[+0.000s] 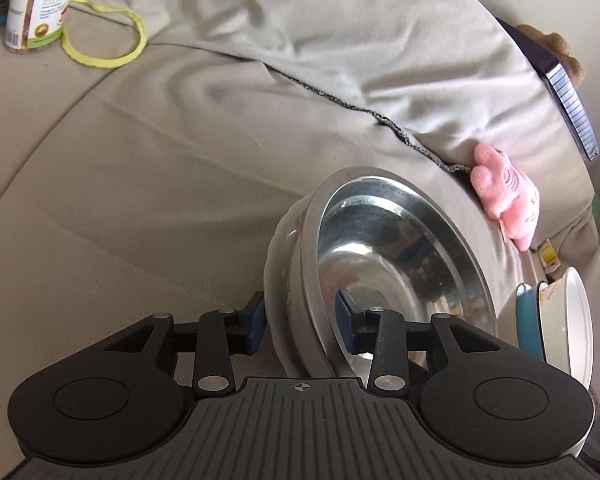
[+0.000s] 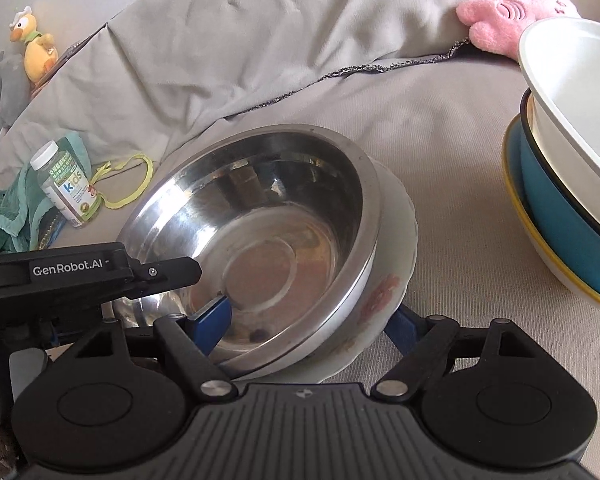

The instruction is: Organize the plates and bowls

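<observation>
A steel bowl (image 1: 400,260) (image 2: 260,240) sits nested in a white dish (image 1: 278,248) (image 2: 396,240) with a reddish pattern, tilted over the grey bed cover. My left gripper (image 1: 300,320) straddles this pair's rim, one blue pad outside the white dish and the other inside the steel bowl, both against it. My right gripper (image 2: 306,320) clamps another part of the rim, with one pad inside the bowl and one under the white dish. The left gripper's black housing (image 2: 68,276) shows at the bowl's left edge. To the right stands a second stack (image 2: 572,160) (image 1: 568,320): white bowl, blue bowl, yellow-rimmed plate.
A folded grey blanket (image 2: 260,40) lies behind the bowls, with a pink plush toy (image 2: 500,20) (image 1: 504,200) at its edge. A vitamin bottle (image 2: 66,186) (image 1: 36,4), a yellow band (image 2: 136,184) and a teal towel (image 2: 4,216) lie at left. A lined notebook (image 1: 572,100) rests at far right.
</observation>
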The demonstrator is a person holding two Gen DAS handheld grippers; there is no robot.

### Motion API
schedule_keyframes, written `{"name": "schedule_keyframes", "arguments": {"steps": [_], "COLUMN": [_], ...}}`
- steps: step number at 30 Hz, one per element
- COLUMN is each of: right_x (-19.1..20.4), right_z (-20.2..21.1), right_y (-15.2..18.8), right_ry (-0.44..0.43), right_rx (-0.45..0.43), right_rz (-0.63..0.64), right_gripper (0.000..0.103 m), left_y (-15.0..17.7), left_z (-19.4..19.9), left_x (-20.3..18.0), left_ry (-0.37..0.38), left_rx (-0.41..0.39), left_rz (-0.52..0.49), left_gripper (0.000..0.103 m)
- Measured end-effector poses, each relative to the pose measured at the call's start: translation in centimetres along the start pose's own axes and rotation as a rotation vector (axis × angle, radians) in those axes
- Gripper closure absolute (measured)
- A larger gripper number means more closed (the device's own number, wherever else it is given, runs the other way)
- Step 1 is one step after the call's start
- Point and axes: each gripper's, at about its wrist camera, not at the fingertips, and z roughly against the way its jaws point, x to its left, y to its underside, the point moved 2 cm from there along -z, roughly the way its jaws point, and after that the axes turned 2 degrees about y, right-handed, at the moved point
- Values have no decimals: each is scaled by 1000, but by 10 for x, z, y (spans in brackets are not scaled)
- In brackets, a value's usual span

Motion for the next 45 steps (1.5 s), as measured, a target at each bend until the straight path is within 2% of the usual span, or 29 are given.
{"name": "schedule_keyframes", "arguments": {"steps": [6, 8, 20, 26, 29, 31, 33, 39, 42, 45], "right_x": [1, -2, -18, -35, -48, -63, -88, -161, -189, -206], "right_z": [18, 23, 59, 70, 76, 80, 86, 99, 99, 101], "right_y": [6, 7, 15, 25, 35, 42, 47, 54, 57, 62], "right_ry": [22, 7, -47, -101, -70, -46, -25, 89, 149, 87], "right_rx": [-68, -69, -113, -82, -69, -61, -61, -90, -63, -77], "right_rz": [53, 40, 77, 114, 160, 147, 94, -77, -134, -164], "right_gripper": [20, 20, 20, 20, 20, 20, 20, 16, 14, 11], "left_y": [-2, -4, -7, -3, -1, 2, 6, 24, 37, 50], "left_z": [28, 29, 15, 25, 44, 56, 62, 50, 36, 23], "left_x": [-6, -10, -31, -35, -44, -55, -75, -151, -180, -198], "left_ry": [-21, 3, -47, -67, -83, -73, -14, 91, 114, 114], "left_rx": [-79, -60, -52, -70, -126, -166, -165, -99, -61, -23], "left_rz": [-13, -16, -82, -86, -89, -108, -135, -263, -297, -317], "left_gripper": [69, 70, 70, 70, 68, 67, 67, 67, 67, 67]}}
